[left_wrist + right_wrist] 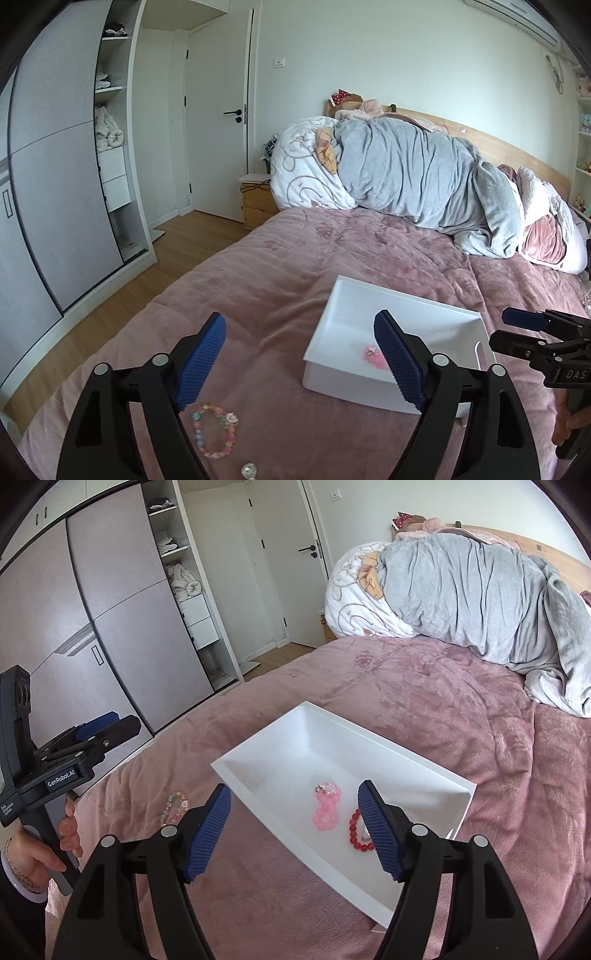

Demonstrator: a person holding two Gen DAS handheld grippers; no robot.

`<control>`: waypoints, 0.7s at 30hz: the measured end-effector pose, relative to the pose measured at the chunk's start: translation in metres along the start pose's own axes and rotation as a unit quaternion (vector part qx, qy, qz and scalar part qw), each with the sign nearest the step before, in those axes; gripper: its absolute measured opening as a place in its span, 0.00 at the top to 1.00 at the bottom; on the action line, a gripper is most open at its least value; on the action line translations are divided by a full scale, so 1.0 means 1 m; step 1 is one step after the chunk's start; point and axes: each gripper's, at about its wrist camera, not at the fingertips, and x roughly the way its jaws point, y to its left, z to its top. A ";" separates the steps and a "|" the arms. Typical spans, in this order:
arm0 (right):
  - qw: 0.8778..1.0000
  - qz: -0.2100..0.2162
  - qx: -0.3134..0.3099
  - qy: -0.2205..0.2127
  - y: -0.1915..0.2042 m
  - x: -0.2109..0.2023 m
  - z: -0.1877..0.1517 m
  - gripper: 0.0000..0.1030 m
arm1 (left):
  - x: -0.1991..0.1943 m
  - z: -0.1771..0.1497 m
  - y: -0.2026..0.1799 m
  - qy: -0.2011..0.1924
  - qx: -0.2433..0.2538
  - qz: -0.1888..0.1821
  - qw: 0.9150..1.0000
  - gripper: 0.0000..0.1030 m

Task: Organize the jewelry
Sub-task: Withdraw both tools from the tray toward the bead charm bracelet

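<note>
Both grippers' jaws spread, empty; white tray (280,753) lies long axis diagonal, holding pink bracelet (325,808).

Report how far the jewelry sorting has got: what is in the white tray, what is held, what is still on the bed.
Done: a pink bead bracelet and a red bead bracelet lie in the white tray. In hand: nothing; the left tongs and right tongs are both open and empty. Left: the multicolored bead bracelet and a small clear piece beside it lie on the pink bedspread, outside the tray.
</note>
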 end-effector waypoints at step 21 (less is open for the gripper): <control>0.991 0.059 -0.108 0.046 0.153 0.033 -0.046 0.21 | -0.094 -0.092 0.108 -0.006 0.037 0.068 0.997 0.09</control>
